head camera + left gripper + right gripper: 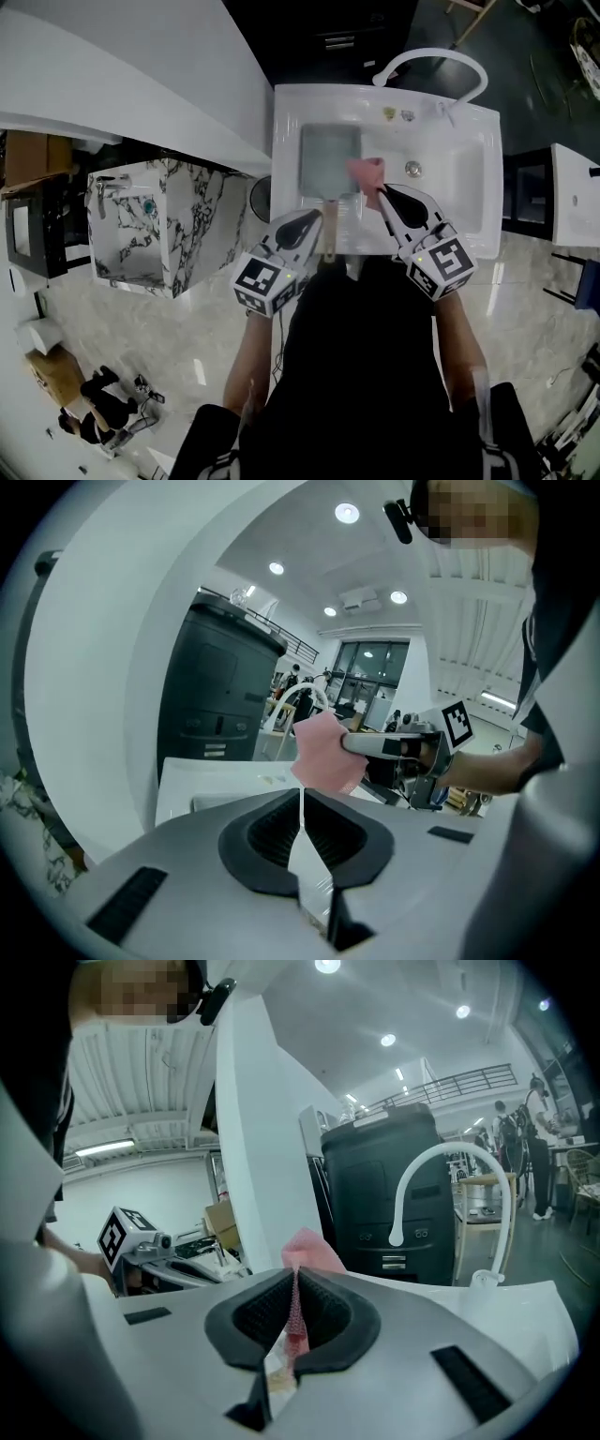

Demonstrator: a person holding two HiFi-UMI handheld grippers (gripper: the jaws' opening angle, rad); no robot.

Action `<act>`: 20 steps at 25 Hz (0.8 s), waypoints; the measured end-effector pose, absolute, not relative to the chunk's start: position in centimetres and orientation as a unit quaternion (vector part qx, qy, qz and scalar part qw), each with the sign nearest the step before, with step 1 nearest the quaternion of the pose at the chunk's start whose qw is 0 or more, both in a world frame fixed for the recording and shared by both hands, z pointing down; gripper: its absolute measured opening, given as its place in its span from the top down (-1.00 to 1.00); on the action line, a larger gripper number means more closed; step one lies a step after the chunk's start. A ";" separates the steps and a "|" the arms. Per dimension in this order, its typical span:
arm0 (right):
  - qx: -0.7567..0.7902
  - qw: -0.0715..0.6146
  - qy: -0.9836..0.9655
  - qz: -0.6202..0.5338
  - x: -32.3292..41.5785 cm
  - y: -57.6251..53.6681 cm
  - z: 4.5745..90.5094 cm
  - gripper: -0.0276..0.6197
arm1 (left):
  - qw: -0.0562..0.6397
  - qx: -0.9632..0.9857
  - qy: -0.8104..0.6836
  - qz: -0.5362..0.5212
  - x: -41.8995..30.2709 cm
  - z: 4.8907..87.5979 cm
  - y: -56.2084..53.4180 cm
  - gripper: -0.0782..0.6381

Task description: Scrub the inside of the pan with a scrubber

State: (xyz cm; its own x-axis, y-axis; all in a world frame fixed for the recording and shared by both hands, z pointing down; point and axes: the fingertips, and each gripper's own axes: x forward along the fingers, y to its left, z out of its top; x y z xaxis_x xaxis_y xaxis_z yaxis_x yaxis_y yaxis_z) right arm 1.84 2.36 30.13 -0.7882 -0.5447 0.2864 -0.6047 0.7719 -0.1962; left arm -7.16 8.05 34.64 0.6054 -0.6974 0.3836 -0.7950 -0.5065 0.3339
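In the head view the pan (328, 157) lies in the sink (469, 131), upper middle of the frame, its handle toward me. My right tongs (380, 193) are clamped on the pink scrubber (366, 172), which hangs at the pan's right edge. My left tongs (315, 217) sit just left of the handle; I cannot tell whether they touch it. To scrub well, I judge I should tip the right tongs lower so the scrubber's flat meets the pan floor, and steady the handle first so the pan does not skate. The left gripper view shows those tongs pinched together on nothing, and the scrubber sticking well past the right tongs, but no pan. The right gripper view shows the mesh running deep between its pads, which looks like a firm hold, and the faucet (441, 1162) at right; the pan is out of frame here too.
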 end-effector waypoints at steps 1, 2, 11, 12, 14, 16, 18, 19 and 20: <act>0.311 0.112 -0.934 0.139 1.3 2.0 30.7 0.83 | 0.252 0.862 -0.427 0.106 -7.6 35.4 7.8 0.68; 0.314 0.116 -0.932 0.140 0.8 1.7 31.2 0.83 | 0.260 0.861 -0.422 0.111 -8.0 36.3 7.5 0.69; 0.305 0.151 -0.930 0.138 -3.0 -0.3 36.7 0.83 | 0.346 0.843 -0.393 0.126 -8.3 43.6 9.2 0.69; 0.301 0.152 -0.931 0.136 -3.5 -0.6 37.3 0.83 | 0.354 0.839 -0.393 0.127 -8.3 44.3 9.5 0.69; 0.295 0.161 -0.933 0.124 -4.2 -1.3 38.7 0.83 | 0.367 0.833 -0.394 0.128 -8.1 45.4 9.8 0.69; 0.292 0.173 -0.934 0.114 -4.8 -2.2 40.2 0.83 | 0.373 0.830 -0.390 0.139 -7.7 46.3 10.1 0.68; 0.284 0.189 -0.934 0.105 -5.6 -2.9 41.7 0.83 | 0.370 0.830 -0.383 0.164 -7.4 47.3 10.5 0.68; 0.279 0.198 -0.935 0.098 -6.0 -3.3 42.6 0.83 | 0.368 0.831 -0.381 0.172 -7.4 47.8 10.6 0.68; 0.273 0.208 -0.935 0.090 -6.3 -3.6 43.6 0.83 | 0.369 0.830 -0.380 0.173 -7.3 48.2 10.6 0.68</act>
State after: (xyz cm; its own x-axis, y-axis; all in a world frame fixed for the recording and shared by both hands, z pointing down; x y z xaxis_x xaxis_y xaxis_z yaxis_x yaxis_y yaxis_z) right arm -6.34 -3.63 43.55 -0.7643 -0.4726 0.4388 -0.5479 0.8347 -0.0553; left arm -7.32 10.59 48.21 0.6507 -0.5034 0.5685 -0.7593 -0.4385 0.4808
